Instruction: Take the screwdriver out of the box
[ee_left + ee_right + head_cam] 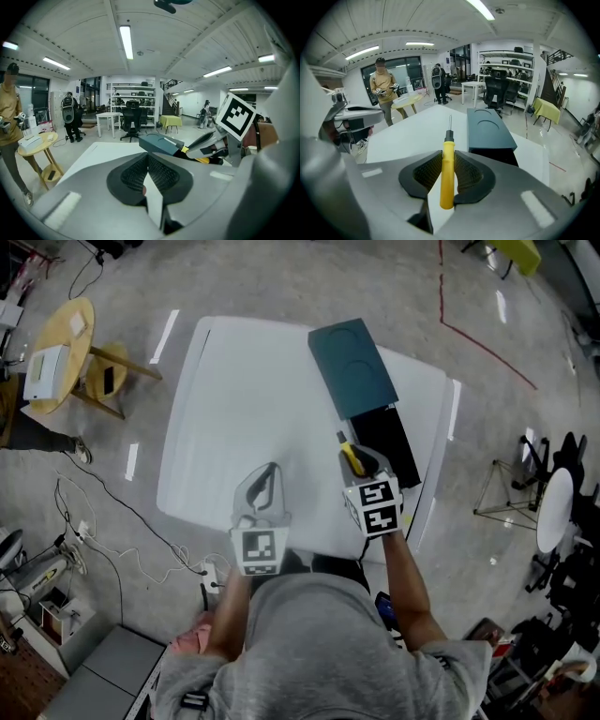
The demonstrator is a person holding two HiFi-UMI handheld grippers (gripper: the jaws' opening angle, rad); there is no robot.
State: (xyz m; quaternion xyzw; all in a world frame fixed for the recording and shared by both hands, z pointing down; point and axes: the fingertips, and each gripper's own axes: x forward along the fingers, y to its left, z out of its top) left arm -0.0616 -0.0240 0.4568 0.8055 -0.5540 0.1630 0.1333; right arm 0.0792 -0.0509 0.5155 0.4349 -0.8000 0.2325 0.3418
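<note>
A white table (pixel 244 409) fills the middle of the head view, standing on a grey floor (pixel 309 277) with a red line (pixel 478 338) at the upper right. A smaller round wooden table (pixel 64 343) stands at the upper left, well apart from the white one.

On the white table's right side lies the box, opened. Its teal lid (pixel 352 367) lies flat toward the top of the frame and its black base (pixel 384 442) sits just below that, near the table's right edge. In the right gripper view the same lid (pixel 490 129) sits right of centre.

The left gripper (pixel 265 486) hangs over the lower middle of the table. In the left gripper view its ribbed pads (pixel 133 173) meet with nothing between them.

The right gripper (pixel 361 460) is at the lower right of the table, just beside the black base's left edge. Its jaws are clamped on the yellow handle of the screwdriver (pixel 447 173).

The screwdriver (pixel 352 457) is outside the box. Its thin metal shaft points away from the gripper, over the bare tabletop just left of the lid.
</note>
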